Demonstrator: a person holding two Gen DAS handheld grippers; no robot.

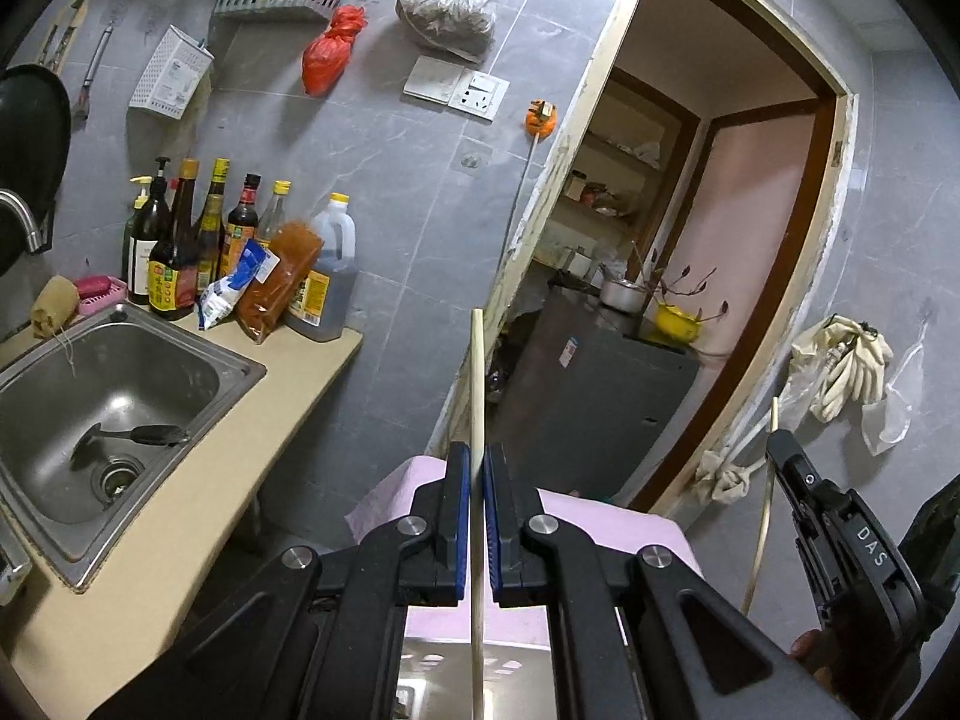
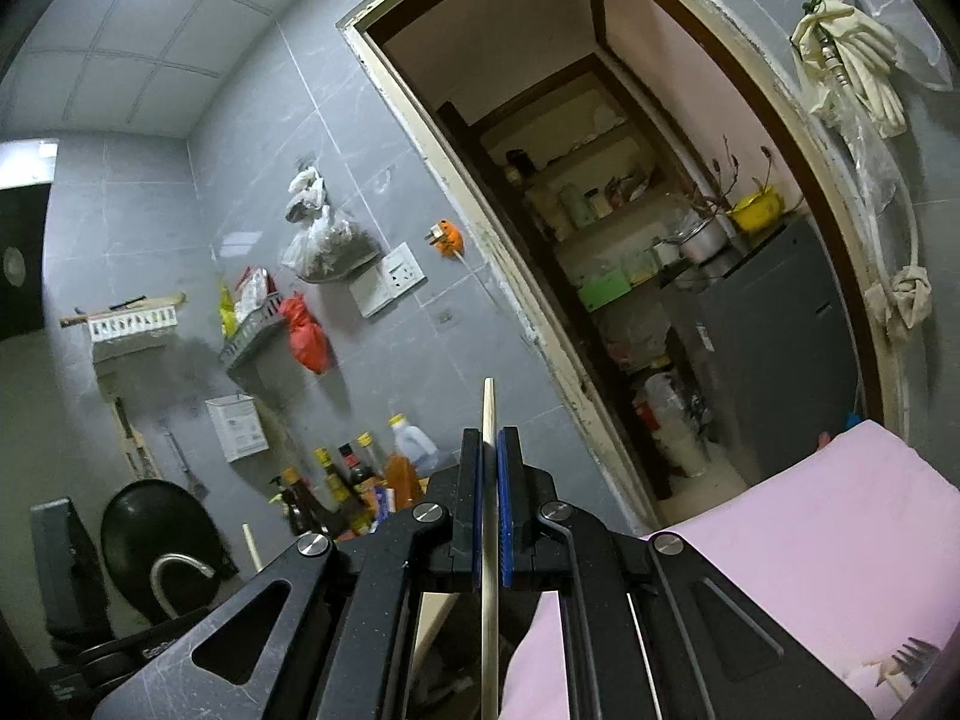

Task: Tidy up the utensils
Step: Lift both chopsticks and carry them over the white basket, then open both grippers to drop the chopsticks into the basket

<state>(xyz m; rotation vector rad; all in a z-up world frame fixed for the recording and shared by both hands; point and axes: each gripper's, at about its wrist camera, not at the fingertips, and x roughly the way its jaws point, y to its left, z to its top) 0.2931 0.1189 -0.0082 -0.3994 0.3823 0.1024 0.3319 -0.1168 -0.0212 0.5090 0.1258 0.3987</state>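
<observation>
A: Chopsticks, one in each hand. Your left tongs (image 1: 478,468) are clamped on a pale chopstick (image 1: 477,372) that sticks up past the blue pads; your right tongs (image 2: 491,450) are clamped on a second chopstick (image 2: 488,420) the same way.

B: So which step am I in?

A: By my reading, the carry. Both sticks are lifted clear and pointed at the grey tiled wall and the doorway (image 1: 720,240), not yet at any holder.

B: And next?

A: You likely need a place to drop them. A white slotted holder (image 1: 171,75) hangs on the far wall, left, above the bottles (image 1: 198,240); whether that is the target I cannot tell. Keep the sticks upright and the grip firm, since thin sticks may pivot between the pads.

B: What is under me?

A: A pink cloth (image 2: 840,540) covers the near surface, with a fork (image 2: 915,657) lying at its right edge. To the left, the beige table (image 1: 180,510) holds a steel sink (image 1: 36,504) with a dark utensil (image 1: 129,435) in it.
</observation>
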